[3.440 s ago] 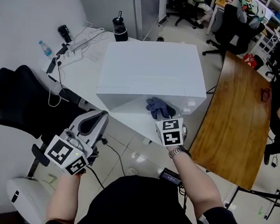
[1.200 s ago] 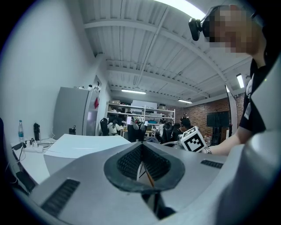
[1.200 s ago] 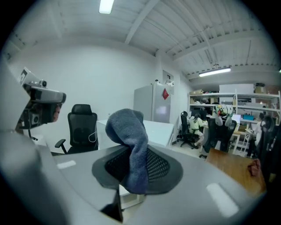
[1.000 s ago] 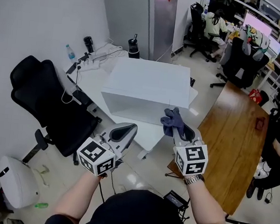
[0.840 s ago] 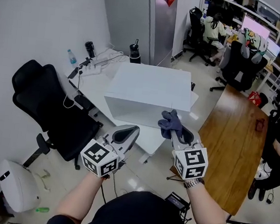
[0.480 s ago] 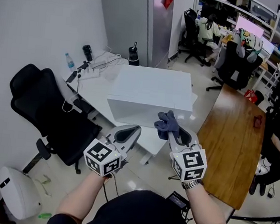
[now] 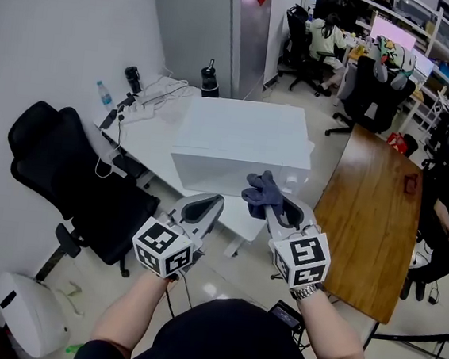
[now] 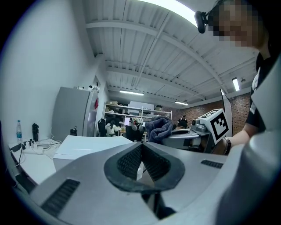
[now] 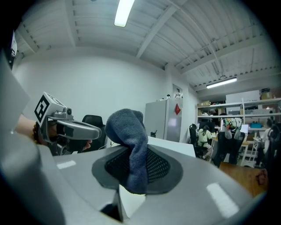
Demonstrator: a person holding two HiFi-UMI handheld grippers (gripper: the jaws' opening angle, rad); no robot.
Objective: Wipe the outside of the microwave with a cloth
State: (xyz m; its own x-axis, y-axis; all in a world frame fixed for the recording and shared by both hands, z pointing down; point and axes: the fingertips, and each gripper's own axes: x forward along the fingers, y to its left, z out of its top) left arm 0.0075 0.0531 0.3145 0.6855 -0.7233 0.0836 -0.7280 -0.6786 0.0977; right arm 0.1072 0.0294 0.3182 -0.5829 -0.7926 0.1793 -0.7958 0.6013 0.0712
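Two grippers show in the head view, held side by side in front of the white microwave on its white table, and neither touches it. The left gripper has nothing at its tip. The right gripper carries a dark blue-grey cloth, which bunches over its tip and hides the jaw ends and part of the microwave's front. The person's body cuts off both forearms at the bottom edge.

In the left gripper view, the left gripper has its ribbed pads meeting at the far end with nothing between them. Its grey body covers the lower half of the frame. Beyond it, the microwave shows only as a top and one corner, and the cloth stands to the right.

In the right gripper view, the right gripper is clamped on the cloth, which stands up in a fold. The microwave is mostly hidden behind them.
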